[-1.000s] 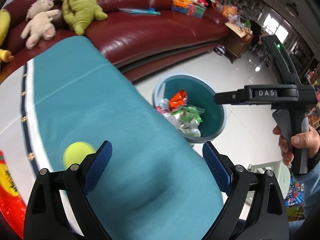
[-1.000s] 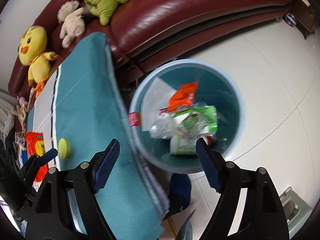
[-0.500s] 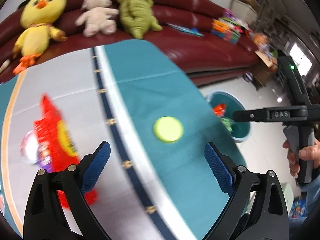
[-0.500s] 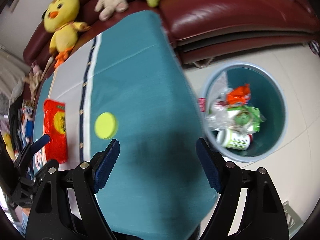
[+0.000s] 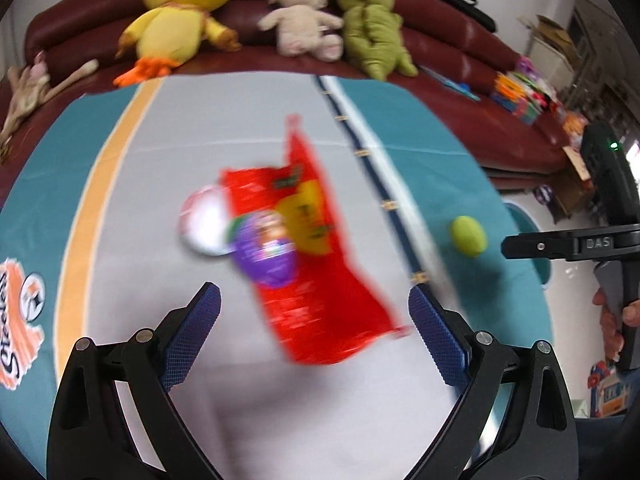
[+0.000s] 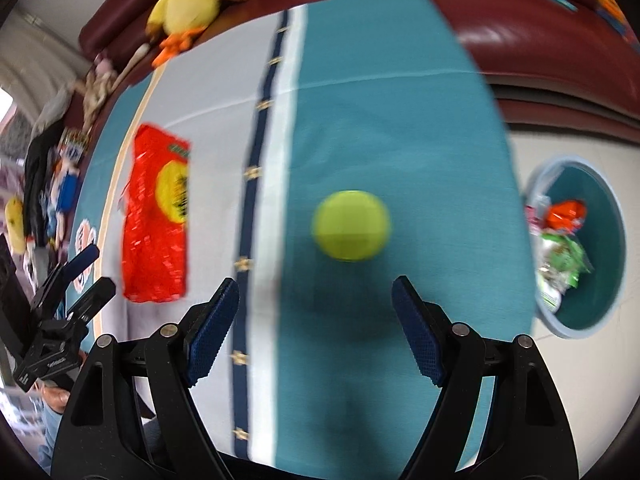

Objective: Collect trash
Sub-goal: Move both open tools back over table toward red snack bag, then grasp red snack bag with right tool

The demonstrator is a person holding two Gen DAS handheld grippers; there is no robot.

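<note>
The left gripper (image 5: pixel 314 312) fills the bottom of the left wrist view with its jaws wide apart and nothing between the pads. Just above them, in the middle of the frame, a red bag (image 5: pixel 320 256) lies on the grey band of the tablecloth (image 5: pixel 120 240). A round purple-and-white item (image 5: pixel 240 236) sits at the bag's left edge; the blur is heavy, so it may be a lid or a small cup, and I cannot tell whether it lies on the bag or partly under it. To the right, on the teal part of the cloth, is a green ball (image 5: pixel 469 236). At the right edge a hand (image 5: pixel 614 320) holds the right gripper, seen from the side.

In the right wrist view the right gripper (image 6: pixel 316 316) also stands open and empty at the bottom centre. The ball (image 6: pixel 351 225) lies on the teal cloth just above the gap between the pads, apart from both. The bag (image 6: pixel 158 216) is at centre left, well apart from the ball, and the left gripper (image 6: pixel 72 276) shows at the lower left edge. At the right edge, on the floor beside the table, a bin (image 6: pixel 612 280) holds wrappers (image 6: pixel 560 248).

Along the top of both views a sofa (image 5: pixel 440 52) carries a yellow duck (image 5: pixel 176 12), a pale plush (image 5: pixel 304 24) and a green plush (image 5: pixel 372 28).
</note>
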